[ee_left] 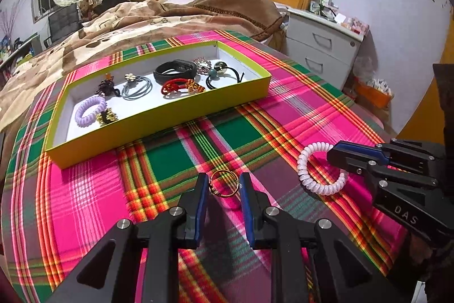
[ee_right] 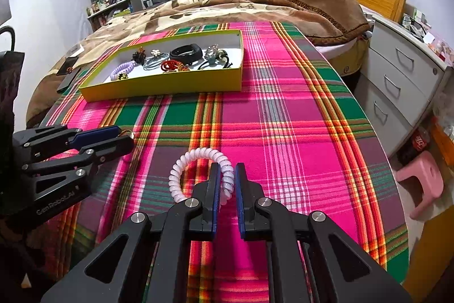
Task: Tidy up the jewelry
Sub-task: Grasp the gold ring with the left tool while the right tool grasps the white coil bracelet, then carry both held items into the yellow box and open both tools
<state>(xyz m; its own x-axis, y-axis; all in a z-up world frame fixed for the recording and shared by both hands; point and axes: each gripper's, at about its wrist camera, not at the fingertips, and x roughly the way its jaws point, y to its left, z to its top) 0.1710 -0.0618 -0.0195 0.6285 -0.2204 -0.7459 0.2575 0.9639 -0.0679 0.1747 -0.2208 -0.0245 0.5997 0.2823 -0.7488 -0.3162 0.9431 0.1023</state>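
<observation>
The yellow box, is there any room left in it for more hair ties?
Some. The yellow box has bare white floor at its near-left corner beside the purple coil tie, and at the far-right end past the black hair tie. The middle is crowded.

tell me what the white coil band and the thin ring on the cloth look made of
White coil band: glossy, slightly translucent plastic, judging by its smooth spiral coils, like phone cord. Thin ring: probably metal wire with a gold-tone shine and a small bead; real gold or plating can't be told.

Two close wrist views, angled down, sharing yellow tray [ee_left: 159, 115]
</observation>
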